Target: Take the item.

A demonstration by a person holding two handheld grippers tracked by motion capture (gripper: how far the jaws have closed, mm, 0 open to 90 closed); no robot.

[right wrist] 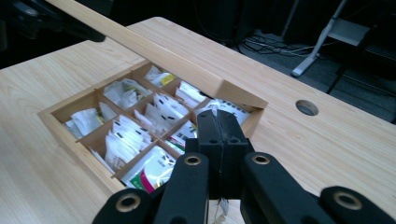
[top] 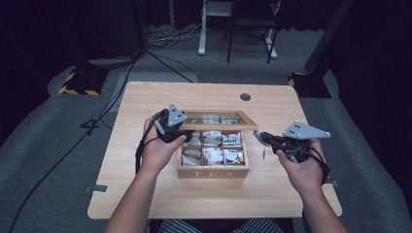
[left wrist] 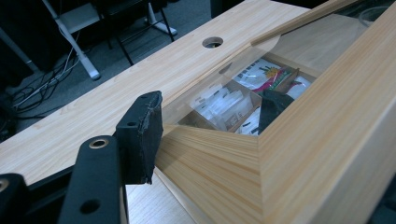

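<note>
Table (top: 145,194): we are seeing pale wood top, round hole (top: 245,96) near far edge. Tea box (top: 214,171): sitting mid-table, "TEA" on front wall, compartments holding tea bags (right wrist: 122,135). Lid (top: 221,127): glass-paned wooden frame, standing raised above box's far side. Left gripper (top: 180,130): we are noting fingers clamped on lid's frame corner, one finger (left wrist: 140,135) outside the wood, other behind glass. Right gripper (top: 259,136): hovering just right of box, fingers (right wrist: 208,135) pressed together; small paper tag hanging beneath.
</note>
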